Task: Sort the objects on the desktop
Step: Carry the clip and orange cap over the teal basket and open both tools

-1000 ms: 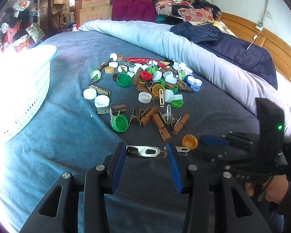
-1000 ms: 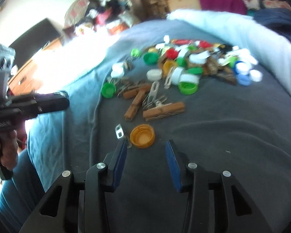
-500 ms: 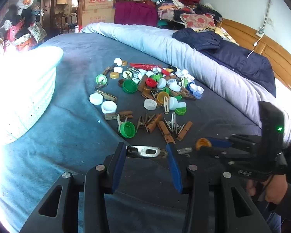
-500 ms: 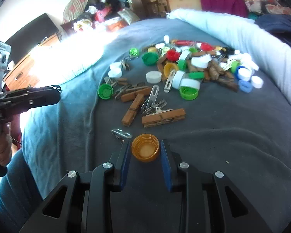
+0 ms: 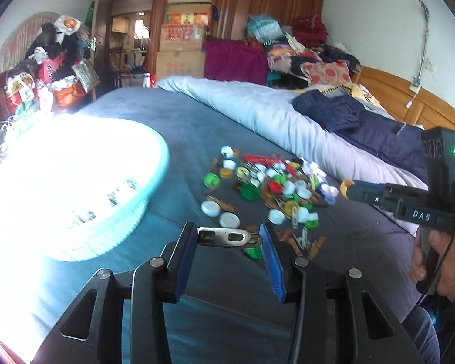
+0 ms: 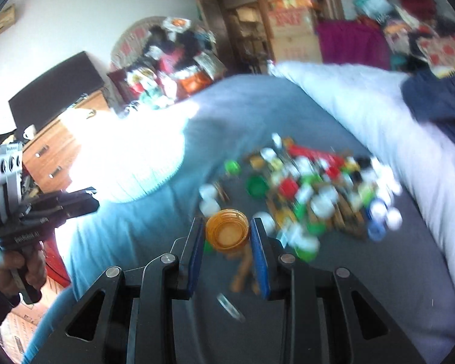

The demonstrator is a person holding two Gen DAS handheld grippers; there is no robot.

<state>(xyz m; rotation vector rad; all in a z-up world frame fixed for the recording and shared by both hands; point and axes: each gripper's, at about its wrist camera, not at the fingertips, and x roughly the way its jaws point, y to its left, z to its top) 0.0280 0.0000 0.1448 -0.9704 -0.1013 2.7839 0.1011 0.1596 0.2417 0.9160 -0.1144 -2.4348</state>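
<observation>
My left gripper [image 5: 227,238] is shut on a metal clip [image 5: 224,237], held crosswise above the bed. My right gripper [image 6: 227,233] is shut on an orange bottle cap [image 6: 227,233], lifted off the bed. That gripper also shows at the right of the left wrist view [image 5: 347,188]. A heap of bottle caps and clothespins [image 5: 276,188] lies on the grey-blue bedspread [image 5: 173,121]; in the right wrist view the heap [image 6: 312,194] is blurred. A white lattice basket [image 5: 75,188] stands at the left, washed out by glare, and shows in the right wrist view [image 6: 130,163].
A rolled pale quilt [image 5: 273,115] and dark blue clothes [image 5: 364,121] lie beyond the heap. A wooden headboard [image 5: 415,106] runs at the right. Cardboard boxes [image 5: 182,42] and piled clutter [image 5: 45,69] stand past the bed. A loose metal clip [image 6: 230,305] lies below my right gripper.
My right gripper closed on the orange cap and lifted it off the bed. My left gripper rose and tilted up with the metal clip still in it, nearer the basket.
</observation>
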